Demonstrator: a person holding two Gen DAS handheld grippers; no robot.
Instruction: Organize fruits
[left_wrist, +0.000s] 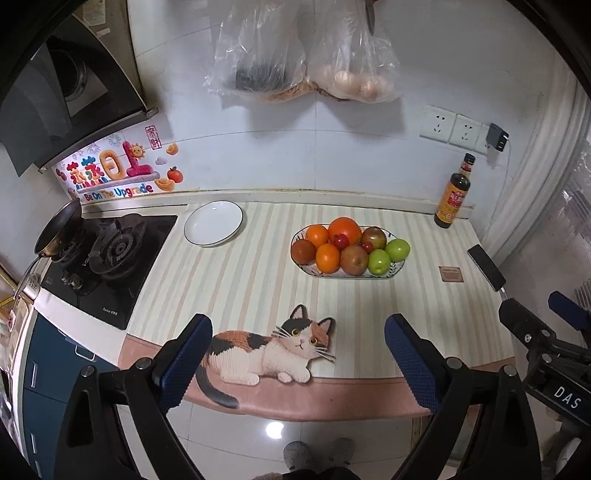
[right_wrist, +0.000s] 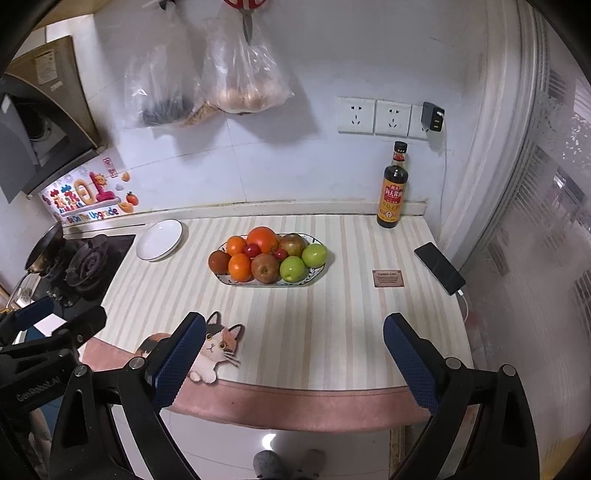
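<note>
An oval patterned bowl (left_wrist: 397, 266) (right_wrist: 317, 274) stands mid-counter, heaped with oranges (left_wrist: 344, 230) (right_wrist: 262, 239), brownish-red apples (left_wrist: 354, 259) (right_wrist: 265, 268), two green apples (left_wrist: 398, 250) (right_wrist: 314, 255) and small red fruits (left_wrist: 341, 240) (right_wrist: 252, 250). An empty white plate (left_wrist: 213, 223) (right_wrist: 159, 240) lies to the bowl's left, by the stove. My left gripper (left_wrist: 298, 354) is open and empty above the counter's front edge. My right gripper (right_wrist: 294, 352) is open and empty, also at the front edge, well short of the bowl.
A gas stove (left_wrist: 107, 254) with a frying pan (left_wrist: 59, 230) is at the left. A dark sauce bottle (right_wrist: 393, 188) stands at the back right, and a phone (right_wrist: 439, 273) on a cable lies at the right edge. Plastic bags (right_wrist: 243, 74) hang on the wall.
</note>
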